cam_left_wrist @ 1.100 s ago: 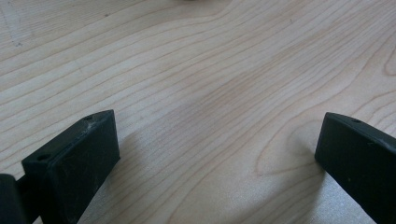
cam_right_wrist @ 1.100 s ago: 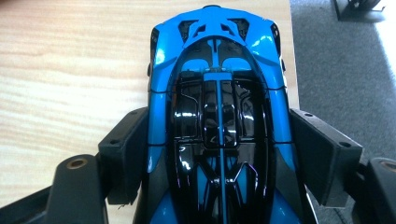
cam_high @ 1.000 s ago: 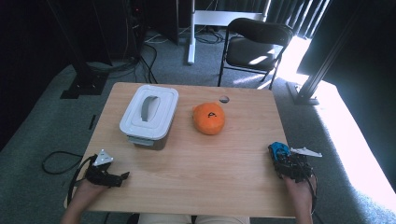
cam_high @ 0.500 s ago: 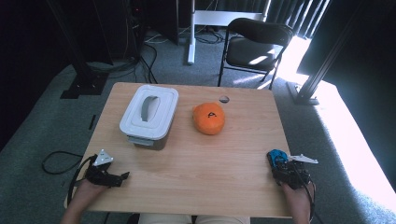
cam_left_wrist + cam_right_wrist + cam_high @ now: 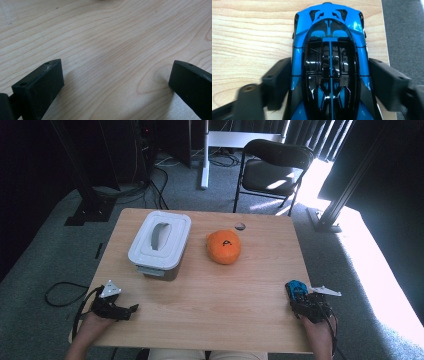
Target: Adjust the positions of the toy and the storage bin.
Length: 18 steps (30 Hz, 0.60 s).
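Note:
A blue and black toy car lies on the wooden table near its front right edge, also seen from above as the toy car. My right gripper straddles the car's rear half. Its jaws have just been opening, the left one is blurred, and the car sits between them with the pads at its sides, not pressing. From above, the right gripper sits just behind the car. My left gripper rests low over bare wood at the front left, jaws wide apart and empty, seen from above as the left gripper.
A white lidded box stands at the back left of the table. An orange pumpkin-like ball sits beside it near the middle, with a small round disc behind it. A black folding chair stands beyond the table.
My right gripper and the toy car have come a little toward the front edge of the table. The left gripper has kept still.

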{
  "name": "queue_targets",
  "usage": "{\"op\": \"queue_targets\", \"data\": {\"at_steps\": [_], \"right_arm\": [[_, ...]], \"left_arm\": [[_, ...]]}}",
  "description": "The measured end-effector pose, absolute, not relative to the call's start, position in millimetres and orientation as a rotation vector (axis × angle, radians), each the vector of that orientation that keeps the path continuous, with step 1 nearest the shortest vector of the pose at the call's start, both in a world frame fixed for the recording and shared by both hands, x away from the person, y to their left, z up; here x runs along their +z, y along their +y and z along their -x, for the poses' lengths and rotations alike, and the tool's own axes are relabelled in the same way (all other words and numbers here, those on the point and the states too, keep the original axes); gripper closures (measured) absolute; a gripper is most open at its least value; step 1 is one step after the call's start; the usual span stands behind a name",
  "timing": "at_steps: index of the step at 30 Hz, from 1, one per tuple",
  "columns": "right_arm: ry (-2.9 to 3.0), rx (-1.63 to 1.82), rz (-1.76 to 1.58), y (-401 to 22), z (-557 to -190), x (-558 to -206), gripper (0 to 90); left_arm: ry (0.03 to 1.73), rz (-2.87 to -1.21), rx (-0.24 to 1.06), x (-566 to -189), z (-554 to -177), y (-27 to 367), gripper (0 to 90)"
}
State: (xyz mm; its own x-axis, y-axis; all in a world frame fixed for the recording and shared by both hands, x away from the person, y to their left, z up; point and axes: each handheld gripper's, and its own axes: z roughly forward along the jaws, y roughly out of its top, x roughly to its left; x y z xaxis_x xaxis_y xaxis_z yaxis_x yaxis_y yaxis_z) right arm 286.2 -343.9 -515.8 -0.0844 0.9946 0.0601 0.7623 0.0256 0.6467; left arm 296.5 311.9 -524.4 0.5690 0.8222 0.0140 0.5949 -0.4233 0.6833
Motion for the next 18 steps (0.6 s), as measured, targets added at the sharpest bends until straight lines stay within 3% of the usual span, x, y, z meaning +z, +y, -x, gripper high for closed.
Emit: {"op": "queue_targets", "data": {"at_steps": [18], "right_arm": [[1.901,0.852,-1.701,-336,-294,-481,17.9]], "left_arm": [[1.127,-2.166,0.463,-524,-296,312,0.3]]}}
